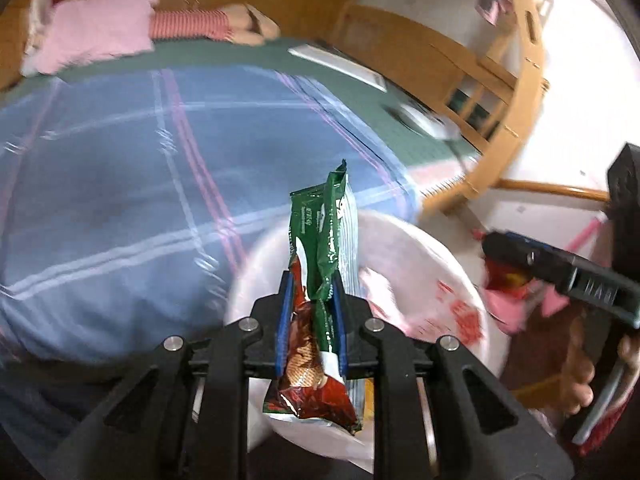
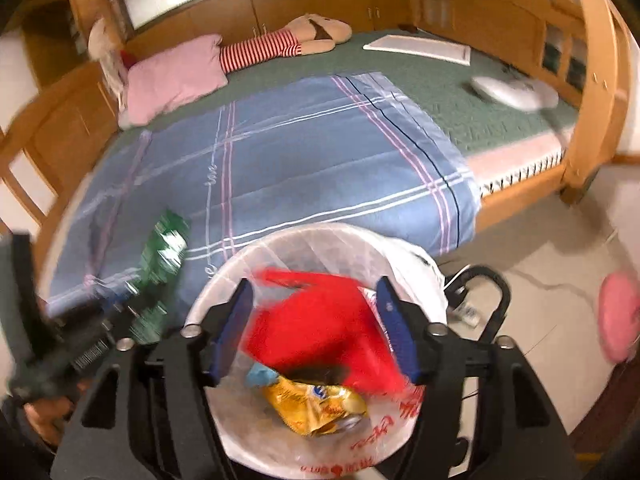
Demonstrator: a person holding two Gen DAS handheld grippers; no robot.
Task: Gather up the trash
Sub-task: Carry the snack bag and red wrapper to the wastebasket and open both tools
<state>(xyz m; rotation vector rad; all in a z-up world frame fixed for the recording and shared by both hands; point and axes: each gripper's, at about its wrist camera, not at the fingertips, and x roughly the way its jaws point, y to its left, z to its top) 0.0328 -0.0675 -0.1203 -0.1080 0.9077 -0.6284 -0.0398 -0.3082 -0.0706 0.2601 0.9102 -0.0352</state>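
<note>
Left wrist view: the left gripper (image 1: pixel 311 312) is clamped on a green-and-red wrapper (image 1: pixel 320 292), which stands up between the blue pads above the rim of the white bin (image 1: pixel 452 280). The right gripper (image 1: pixel 516 256) shows at the right edge, blurred, something red under it. The blue quilt (image 1: pixel 120 200) covers the bed behind.

Right wrist view: the right gripper (image 2: pixel 316 328) hangs over the bin (image 2: pixel 320 240), jaws apart, a blurred red wrapper (image 2: pixel 320 324) between the pads without clear contact. A yellow wrapper (image 2: pixel 312 408) lies in the liner. The left gripper (image 2: pixel 100 340) is at left.
</note>
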